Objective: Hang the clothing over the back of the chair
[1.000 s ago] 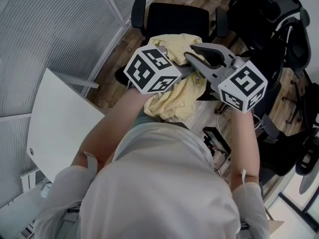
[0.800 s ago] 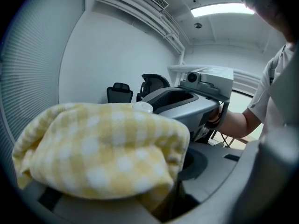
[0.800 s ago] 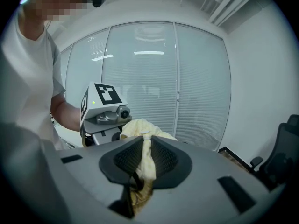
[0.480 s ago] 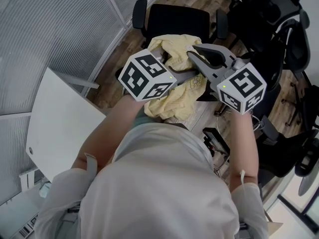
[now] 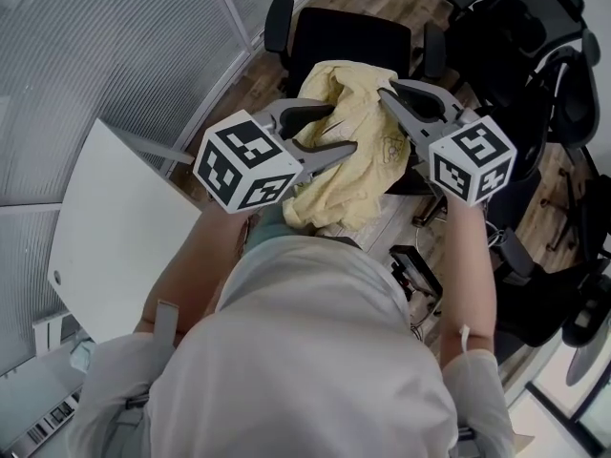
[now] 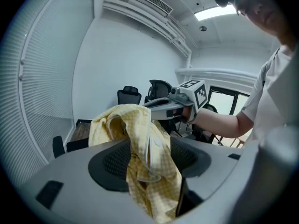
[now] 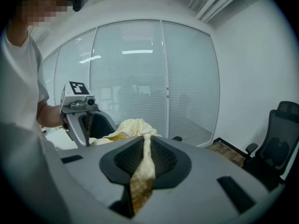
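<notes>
Yellow shirt (image 5: 358, 127) sits bunched mid-frame, just below the black chair (image 5: 353, 36) at top center. Right claw (image 5: 387, 92) has just been closing and pinches a fold. Left claw (image 5: 342, 128) has just been opening wide, with cloth dangling loose between its jaws. So I'd say the right hand's carrying it.

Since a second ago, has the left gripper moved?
Yes: the left gripper drew back from the chair toward the table; its fingers have just been opening, cloth between them.
</notes>
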